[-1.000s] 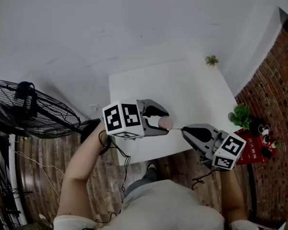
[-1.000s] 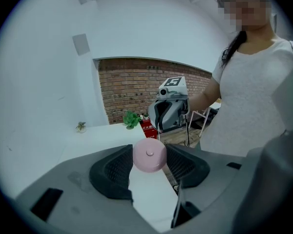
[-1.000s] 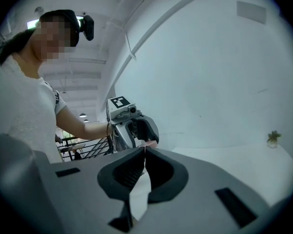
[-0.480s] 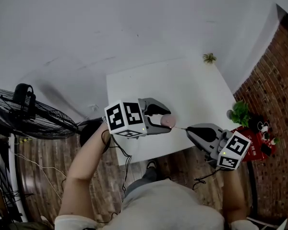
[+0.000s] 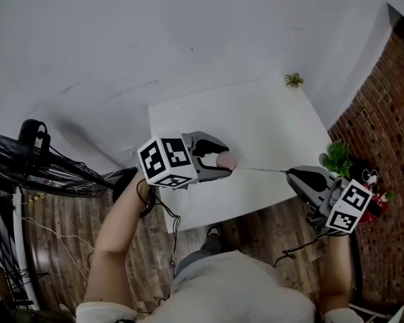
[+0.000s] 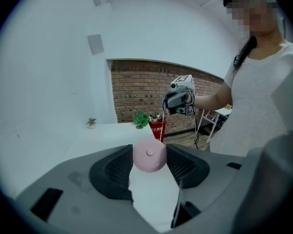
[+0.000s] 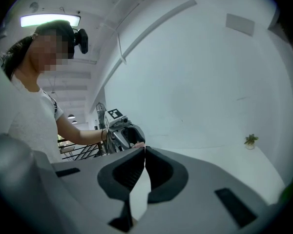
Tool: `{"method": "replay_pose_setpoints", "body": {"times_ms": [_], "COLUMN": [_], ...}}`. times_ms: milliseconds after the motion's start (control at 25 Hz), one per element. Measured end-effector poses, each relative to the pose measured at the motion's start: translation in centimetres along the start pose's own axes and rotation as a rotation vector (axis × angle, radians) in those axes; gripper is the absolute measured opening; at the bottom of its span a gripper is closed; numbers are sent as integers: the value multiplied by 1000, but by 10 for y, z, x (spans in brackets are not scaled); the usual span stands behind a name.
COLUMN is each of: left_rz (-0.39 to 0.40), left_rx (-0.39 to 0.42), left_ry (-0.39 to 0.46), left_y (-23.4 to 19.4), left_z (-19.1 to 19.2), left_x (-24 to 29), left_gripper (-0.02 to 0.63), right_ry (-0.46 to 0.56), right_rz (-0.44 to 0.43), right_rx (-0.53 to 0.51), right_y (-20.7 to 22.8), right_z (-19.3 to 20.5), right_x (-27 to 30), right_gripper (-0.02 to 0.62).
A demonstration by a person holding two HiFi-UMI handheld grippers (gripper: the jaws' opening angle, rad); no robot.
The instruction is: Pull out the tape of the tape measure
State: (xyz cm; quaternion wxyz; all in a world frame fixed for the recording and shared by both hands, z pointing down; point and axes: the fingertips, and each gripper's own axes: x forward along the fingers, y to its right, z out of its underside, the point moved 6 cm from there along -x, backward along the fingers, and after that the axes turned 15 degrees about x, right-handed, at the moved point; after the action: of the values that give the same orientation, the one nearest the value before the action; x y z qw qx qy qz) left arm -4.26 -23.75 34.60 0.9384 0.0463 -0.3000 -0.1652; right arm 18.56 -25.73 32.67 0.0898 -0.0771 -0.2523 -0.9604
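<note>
Table (image 5: 256, 123) corner sits under right hand-held gripper (image 5: 293, 174) pinching tape (image 5: 259, 170).

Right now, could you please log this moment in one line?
left claw: shut on pink tape measure | right claw: shut on tape | tape: stretched straight between claws

I hold my left gripper (image 5: 223, 160) in front of my chest, tilted downward, with its marker cube (image 5: 165, 161) facing up toward my head. Its jaws stand wide, and the pads press on either side of the round pink tape measure (image 6: 149, 155). My left forearm (image 5: 118, 229) bends in from the elbow, with a dark band (image 5: 145, 197) at the wrist. My right gripper (image 5: 291, 174) is out to my right, nearly level, its tips pointing back at the left one. Its jaws are pinched together on the end of the thin tape (image 5: 259, 169). My right arm (image 5: 335, 264) reaches out from my side.
</note>
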Motion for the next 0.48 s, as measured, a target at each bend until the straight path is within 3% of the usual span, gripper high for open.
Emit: {"method": "replay_pose_setpoints", "body": {"times_ms": [200,480], "left_rz": [-32,-30], "left_rx": [-30,-22], "left_ry": [6,4], "left_y": [-4,-6], "left_z": [6,2], "left_x": [-4,-2], "left_gripper": [218,218], "right_ry": [37,37], "right_rz": [54,55], "right_rx": [16,36], "right_y": [14,16], "right_z": [-4,-2], "right_x": [-19,-16], "right_gripper": [8,8]}}
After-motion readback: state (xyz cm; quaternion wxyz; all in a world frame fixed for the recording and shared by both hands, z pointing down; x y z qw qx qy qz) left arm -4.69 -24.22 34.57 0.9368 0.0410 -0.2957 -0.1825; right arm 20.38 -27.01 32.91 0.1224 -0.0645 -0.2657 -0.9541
